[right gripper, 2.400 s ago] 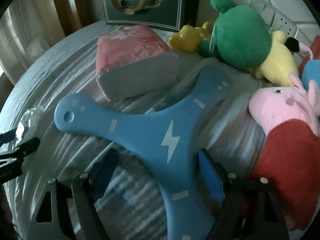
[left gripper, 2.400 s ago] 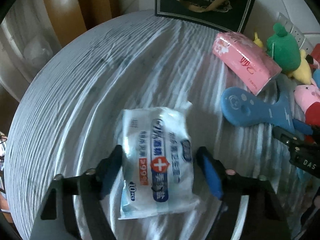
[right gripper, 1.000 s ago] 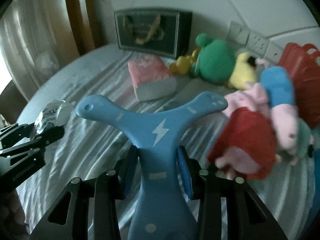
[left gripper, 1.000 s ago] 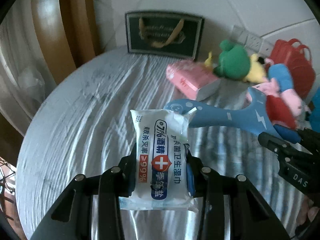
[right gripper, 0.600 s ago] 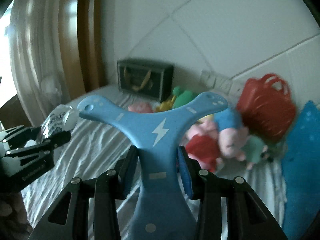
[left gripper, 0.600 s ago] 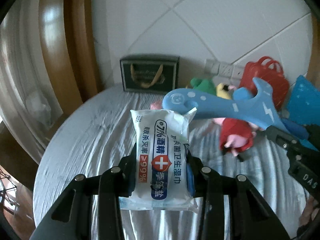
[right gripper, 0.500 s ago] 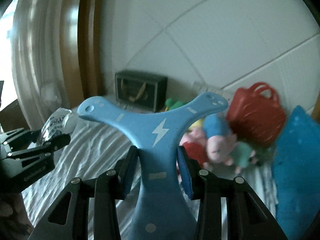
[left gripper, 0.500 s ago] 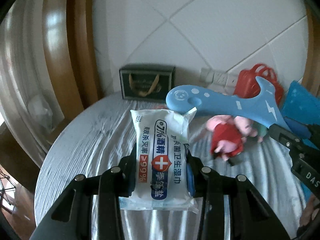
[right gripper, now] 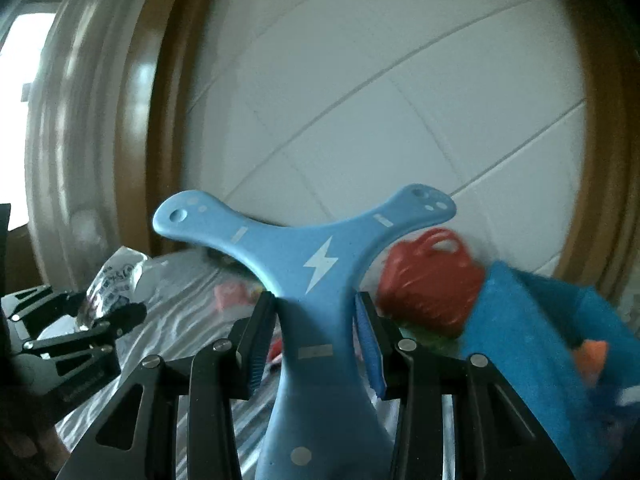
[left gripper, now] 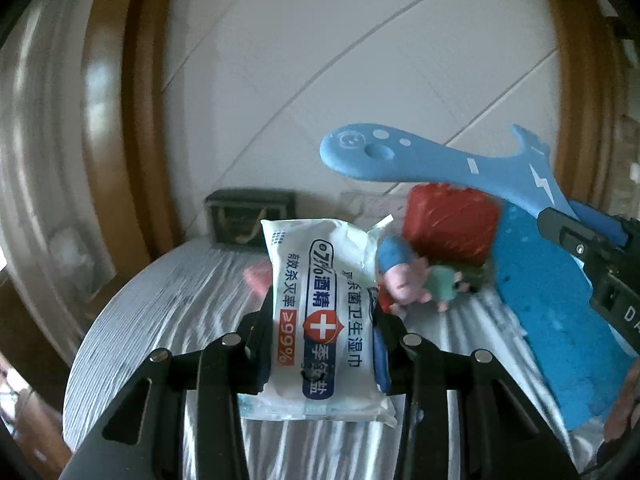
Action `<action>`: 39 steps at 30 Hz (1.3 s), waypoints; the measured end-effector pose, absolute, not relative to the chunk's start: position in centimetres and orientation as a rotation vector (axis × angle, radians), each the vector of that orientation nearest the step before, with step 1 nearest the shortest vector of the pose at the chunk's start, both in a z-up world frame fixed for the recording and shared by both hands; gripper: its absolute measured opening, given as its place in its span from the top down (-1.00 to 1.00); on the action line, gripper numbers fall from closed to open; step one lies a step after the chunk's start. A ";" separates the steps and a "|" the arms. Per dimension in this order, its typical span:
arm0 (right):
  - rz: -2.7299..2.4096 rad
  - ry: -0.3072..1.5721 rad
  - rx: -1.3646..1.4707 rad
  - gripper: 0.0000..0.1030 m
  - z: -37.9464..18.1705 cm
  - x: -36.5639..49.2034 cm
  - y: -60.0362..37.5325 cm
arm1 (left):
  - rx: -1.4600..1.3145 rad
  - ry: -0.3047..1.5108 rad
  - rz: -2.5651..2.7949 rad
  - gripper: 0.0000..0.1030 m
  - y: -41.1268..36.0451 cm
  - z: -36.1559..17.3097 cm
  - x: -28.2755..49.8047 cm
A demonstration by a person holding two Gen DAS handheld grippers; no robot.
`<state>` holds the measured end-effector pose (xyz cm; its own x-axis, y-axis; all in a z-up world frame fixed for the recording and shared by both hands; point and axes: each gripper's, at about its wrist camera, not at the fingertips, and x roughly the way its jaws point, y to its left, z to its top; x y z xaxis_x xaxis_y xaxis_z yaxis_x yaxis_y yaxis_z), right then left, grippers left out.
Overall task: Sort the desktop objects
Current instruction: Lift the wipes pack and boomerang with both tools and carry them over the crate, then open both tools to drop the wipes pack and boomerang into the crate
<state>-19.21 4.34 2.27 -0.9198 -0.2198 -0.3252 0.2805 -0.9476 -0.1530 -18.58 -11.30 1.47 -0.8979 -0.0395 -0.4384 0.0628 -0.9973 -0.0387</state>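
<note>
- While raised above the striped tablecloth (left gripper: 172,300), my left gripper (left gripper: 322,344) is clamped on the wet-wipes pack (left gripper: 324,316), upright between its pads.
- Rightward, my right gripper (right gripper: 316,344) grips the blue boomerang (right gripper: 312,264) by its stem, both wings fanning above the fingers.

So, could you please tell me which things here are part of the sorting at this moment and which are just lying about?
In hand:
- wet wipes pack, clamped in the left claw
- blue three-armed boomerang, clamped in the right claw

Lying about:
- red basket
- pig plush toys
- dark gift bag
- pink pack
- blue bag
</note>
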 end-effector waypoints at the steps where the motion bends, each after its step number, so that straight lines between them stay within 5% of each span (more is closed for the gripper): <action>1: -2.872 0.285 0.422 0.24 3.1 -18.2 4.9 | 0.684 0.080 -3.031 0.26 -11.0 2.0 -18.4; 21: -3.362 0.119 0.313 0.24 10.1 -7.8 24.6 | 0.502 -0.060 -3.524 0.26 10.8 10.0 -12.8; 30: -3.411 0.149 0.333 0.24 9.2 -8.2 42.0 | 0.463 -0.062 -3.552 0.26 28.7 10.0 -12.4; 39: -3.318 0.142 0.545 0.24 6.4 -12.1 54.5 | 0.762 -0.152 -3.410 0.26 42.1 5.5 -16.4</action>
